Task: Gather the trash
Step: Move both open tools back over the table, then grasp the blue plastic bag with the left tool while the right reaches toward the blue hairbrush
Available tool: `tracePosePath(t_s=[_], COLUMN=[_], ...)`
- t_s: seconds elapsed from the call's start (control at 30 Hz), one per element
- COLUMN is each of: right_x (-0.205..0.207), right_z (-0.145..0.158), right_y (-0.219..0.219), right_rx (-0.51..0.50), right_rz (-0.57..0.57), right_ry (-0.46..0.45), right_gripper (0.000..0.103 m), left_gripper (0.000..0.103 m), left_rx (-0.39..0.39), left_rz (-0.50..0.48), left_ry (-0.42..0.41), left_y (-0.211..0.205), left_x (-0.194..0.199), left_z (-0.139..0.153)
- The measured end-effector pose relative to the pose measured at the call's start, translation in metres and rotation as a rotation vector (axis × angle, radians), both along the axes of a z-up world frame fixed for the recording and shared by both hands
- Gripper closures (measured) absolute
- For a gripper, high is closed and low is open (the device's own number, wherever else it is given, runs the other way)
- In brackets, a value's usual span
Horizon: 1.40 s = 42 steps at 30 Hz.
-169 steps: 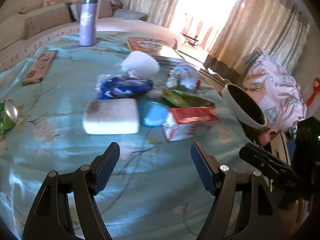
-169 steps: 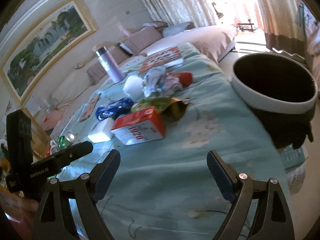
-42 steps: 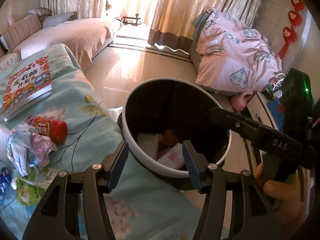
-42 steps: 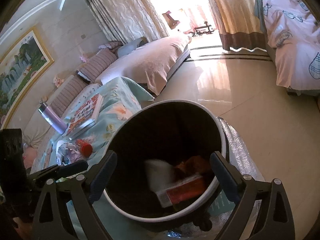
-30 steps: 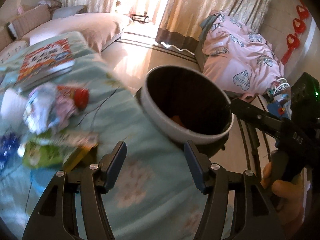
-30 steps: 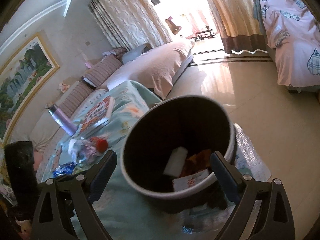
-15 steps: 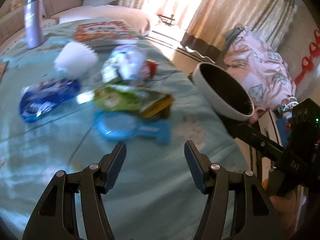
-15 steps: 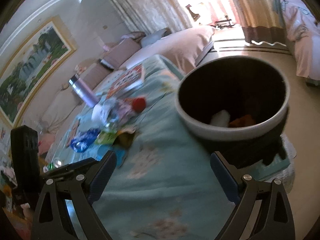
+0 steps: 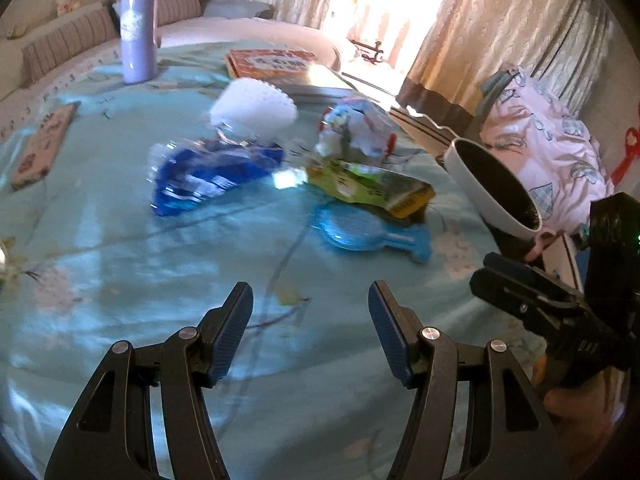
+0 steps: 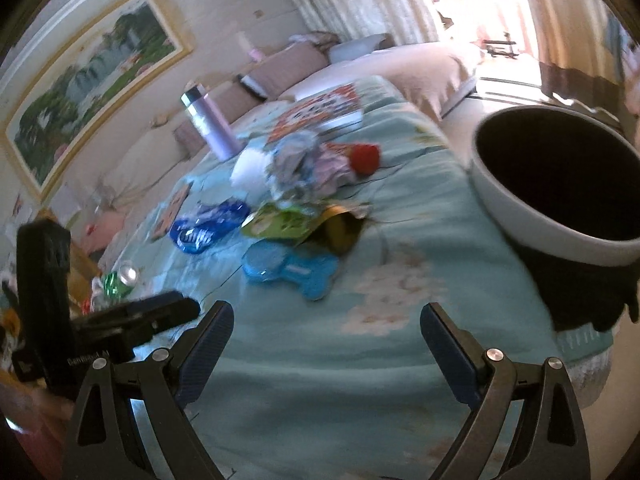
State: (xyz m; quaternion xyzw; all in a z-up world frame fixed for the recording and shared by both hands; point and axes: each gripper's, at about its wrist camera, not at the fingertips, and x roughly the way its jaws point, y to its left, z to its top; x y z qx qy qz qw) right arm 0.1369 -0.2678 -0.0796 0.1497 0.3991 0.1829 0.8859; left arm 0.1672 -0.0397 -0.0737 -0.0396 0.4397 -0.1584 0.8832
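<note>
My left gripper [image 9: 310, 328] is open and empty, low over the teal tablecloth [image 9: 120, 272]. My right gripper [image 10: 326, 344] is open and empty too. Ahead lie a blue wrapper [image 9: 212, 176] [image 10: 206, 226], a green-yellow snack bag [image 9: 368, 186] [image 10: 304, 224], a light blue plastic piece [image 9: 368, 232] [image 10: 286, 266], crumpled wrappers [image 9: 354, 126] [image 10: 308, 168], a red-capped can [image 10: 362, 156] and a white paper cup liner [image 9: 254, 108]. The white-rimmed dark trash bin [image 9: 494, 184] [image 10: 560, 184] stands past the table's right edge.
A purple flask [image 9: 138, 28] [image 10: 210, 124], a book [image 9: 276, 66] [image 10: 320, 114] and a flat pink box [image 9: 40, 144] lie farther back. A green can [image 10: 120, 280] lies at the left. A sofa, curtains and pink bedding surround the table.
Both grippers have swung from above the bin back over the table. The white sponge block and the red-white carton seen on the table earlier are now in the bin.
</note>
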Motion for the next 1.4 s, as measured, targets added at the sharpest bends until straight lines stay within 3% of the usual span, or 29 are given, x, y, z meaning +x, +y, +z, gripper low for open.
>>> tracePosePath(t_s=[0.27, 0.5, 0.57, 0.67, 0.77, 0.8, 0.87, 1.0, 1.03, 1.2, 1.27, 1.3, 1.4], right_x=[0.015, 0.036, 0.044, 0.055, 0.065, 0.066, 0.068, 0.065, 0.064, 0.058, 0.056, 0.055, 0.052], right_z=[-0.002, -0.004, -0.006, -0.011, -0.016, -0.016, -0.016, -0.013, -0.011, -0.016, -0.014, -0.013, -0.012], right_y=[0.036, 0.056, 0.061, 0.068, 0.074, 0.075, 0.078, 0.086, 0.089, 0.106, 0.107, 0.106, 0.101], right_rx=[-0.091, -0.170, -0.191, -0.226, -0.267, -0.278, -0.303, -0.295, -0.289, -0.418, -0.435, -0.428, -0.401], right_rz=[0.138, 0.215, 0.236, 0.265, 0.281, 0.282, 0.290, 0.349, 0.380, 0.420, 0.418, 0.413, 0.385], right_ry=[0.006, 0.006, 0.009, 0.021, 0.036, 0.031, 0.024, 0.015, 0.006, -0.015, -0.026, -0.025, -0.009], right_gripper=[0.011, 0.012, 0.013, 0.018, 0.029, 0.032, 0.037, 0.035, 0.034, 0.036, 0.051, 0.066, 0.069], left_gripper=[0.041, 0.026, 0.026, 0.026, 0.026, 0.028, 0.042, 0.071, 0.074, 0.079, 0.079, 0.080, 0.081], left_rx=[0.077, 0.163, 0.197, 0.234, 0.264, 0.269, 0.276, 0.304, 0.306, 0.301, 0.283, 0.273, 0.243], left_rz=[-0.002, -0.028, -0.043, -0.065, -0.078, -0.084, -0.097, -0.124, -0.128, -0.144, -0.140, -0.133, -0.108], left_ry=[-0.056, -0.120, -0.125, -0.107, -0.087, -0.075, -0.059, -0.070, -0.073, -0.087, -0.085, -0.082, -0.077], left_y=[0.024, 0.033, 0.032, 0.029, 0.027, 0.026, 0.024, 0.019, 0.017, 0.014, 0.016, 0.017, 0.020], left_x=[0.017, 0.047, 0.059, 0.077, 0.091, 0.095, 0.098, 0.092, 0.090, 0.077, 0.071, 0.068, 0.059], left_z=[0.010, 0.019, 0.016, 0.006, -0.007, -0.010, -0.017, -0.019, -0.019, -0.015, -0.013, -0.012, -0.009])
